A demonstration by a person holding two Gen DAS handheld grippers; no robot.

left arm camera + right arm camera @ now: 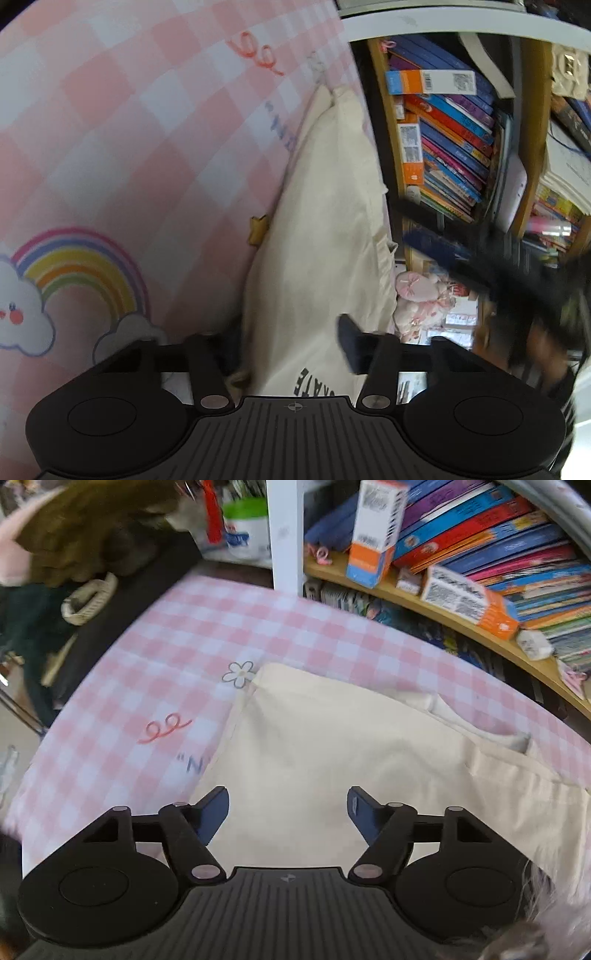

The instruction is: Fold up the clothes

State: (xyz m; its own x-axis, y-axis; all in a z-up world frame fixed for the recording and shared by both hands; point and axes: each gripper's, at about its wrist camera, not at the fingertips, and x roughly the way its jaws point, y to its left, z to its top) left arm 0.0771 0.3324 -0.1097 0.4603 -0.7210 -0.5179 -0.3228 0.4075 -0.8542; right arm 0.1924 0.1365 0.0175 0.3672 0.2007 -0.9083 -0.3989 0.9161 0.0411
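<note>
Right wrist view: cream garment, soft, limp, light, ahead of parted fingers; grip hem edge. Left fingers apart.

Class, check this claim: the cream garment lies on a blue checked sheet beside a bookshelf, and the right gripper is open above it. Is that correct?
Not quite. The sheet is pink checked, not blue, as the right wrist view shows. The cream garment does lie on it beside the bookshelf, with the right gripper open above it.
</note>
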